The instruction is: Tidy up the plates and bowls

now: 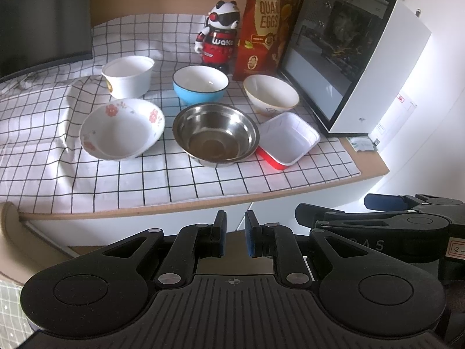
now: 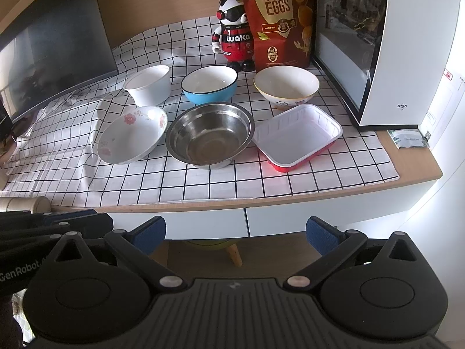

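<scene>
A shiny steel bowl [image 2: 209, 136] sits on matt checked cloth [image 2: 203, 180] over a smooth wooden desk [image 2: 418, 171], beside glossy ceramic bowls.

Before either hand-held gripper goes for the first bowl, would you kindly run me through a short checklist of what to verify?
1. Right hand-held gripper open and empty: ok, its jaws stand wide with nothing between them.
2. Left hand-held gripper open enough to take a rim: not ok, its jaws are nearly shut, with nothing between them.
3. Both grippers clear of the dishes: ok, both are in front of the desk edge.
4. Steel bowl empty: ok.
5. Dishes free to lift singly: cannot tell for the steel bowl and the red tray, whose rims look very close.
6. Cloth flat: not ok, wrinkled beside the flowered bowl.
</scene>
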